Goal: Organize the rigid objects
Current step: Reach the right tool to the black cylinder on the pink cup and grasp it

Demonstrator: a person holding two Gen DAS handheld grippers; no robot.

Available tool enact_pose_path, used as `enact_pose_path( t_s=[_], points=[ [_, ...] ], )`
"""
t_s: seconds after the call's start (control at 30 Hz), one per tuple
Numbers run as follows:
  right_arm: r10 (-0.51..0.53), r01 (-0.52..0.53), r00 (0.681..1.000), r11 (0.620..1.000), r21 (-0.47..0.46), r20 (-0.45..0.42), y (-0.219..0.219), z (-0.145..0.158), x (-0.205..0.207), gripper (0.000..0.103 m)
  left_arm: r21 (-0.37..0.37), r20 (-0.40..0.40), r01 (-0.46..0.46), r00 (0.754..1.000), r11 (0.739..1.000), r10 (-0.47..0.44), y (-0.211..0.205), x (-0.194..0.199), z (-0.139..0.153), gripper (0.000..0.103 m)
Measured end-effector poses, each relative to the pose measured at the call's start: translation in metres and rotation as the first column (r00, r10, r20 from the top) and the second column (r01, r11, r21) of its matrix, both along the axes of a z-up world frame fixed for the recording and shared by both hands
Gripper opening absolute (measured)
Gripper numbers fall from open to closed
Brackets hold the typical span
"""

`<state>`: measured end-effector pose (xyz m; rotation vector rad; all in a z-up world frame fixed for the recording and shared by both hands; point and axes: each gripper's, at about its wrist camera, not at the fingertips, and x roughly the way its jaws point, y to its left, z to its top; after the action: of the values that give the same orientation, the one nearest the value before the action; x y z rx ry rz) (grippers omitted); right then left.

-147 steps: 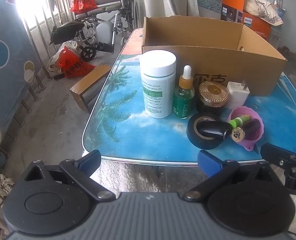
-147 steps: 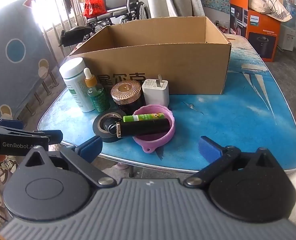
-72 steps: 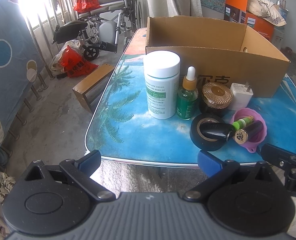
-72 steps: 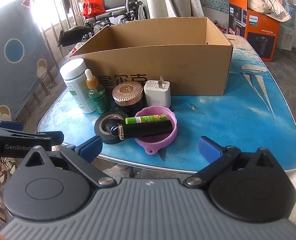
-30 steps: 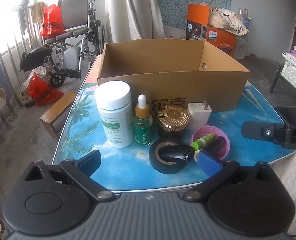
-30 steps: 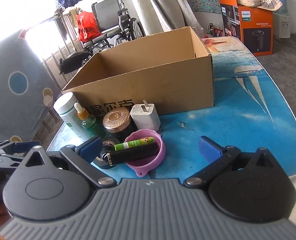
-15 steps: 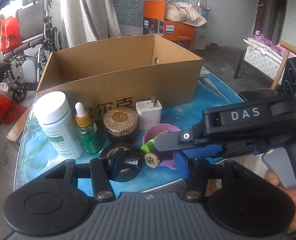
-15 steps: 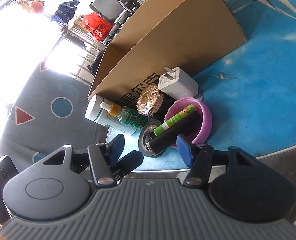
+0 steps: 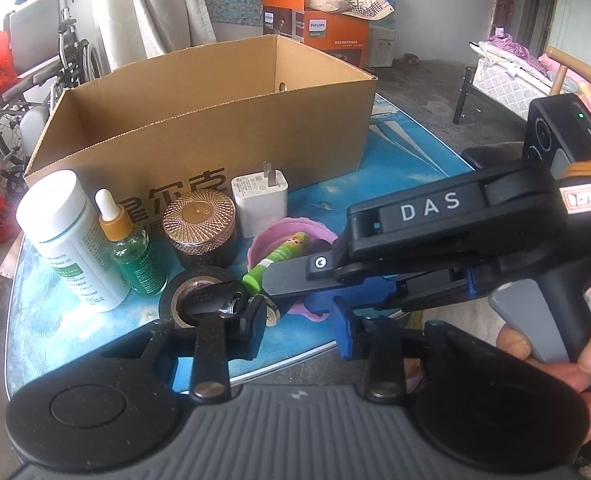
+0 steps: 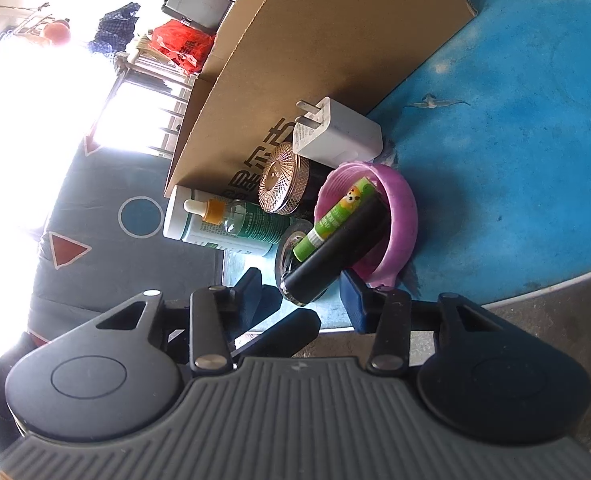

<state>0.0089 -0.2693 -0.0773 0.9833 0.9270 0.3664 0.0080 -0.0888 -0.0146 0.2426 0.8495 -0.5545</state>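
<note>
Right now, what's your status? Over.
Both claws just closing, nothing gripped. Right claw straddles the black tube at its near end; left claw alongside. Tube lies across tape roll and pink bowl. Claws crowding each other.

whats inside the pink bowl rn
A green tube and a black cylinder lie across the pink bowl, their near ends sticking out over the black tape roll. The bowl's bottom beneath them is covered, so anything smaller there can't be seen.

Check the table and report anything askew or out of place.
The black tube and green lip balm lie tilted, bridging the purple bowl and the black tape roll rather than resting flat. The other items stand upright beside the cardboard box.
</note>
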Motion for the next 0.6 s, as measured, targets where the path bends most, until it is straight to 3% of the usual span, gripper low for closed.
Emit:
enact_pose_path(
  t_s=[0.3, 0.6],
  points=[
    [-0.005, 0.005, 1.000, 1.000, 0.029, -0.007, -0.010, -0.005, 0.008, 0.035, 0.027, -0.001, 0.002, 1.000, 1.000, -0.002, -0.013, 0.004, -0.002, 0.036],
    [0.032, -0.033, 0.999, 0.999, -0.018, -0.015, -0.018, 0.001, 0.015, 0.035, 0.030, -0.006, -0.035, 0.999, 0.999, 0.035, -0.016, 0.010, -0.002, 0.036]
  ],
)
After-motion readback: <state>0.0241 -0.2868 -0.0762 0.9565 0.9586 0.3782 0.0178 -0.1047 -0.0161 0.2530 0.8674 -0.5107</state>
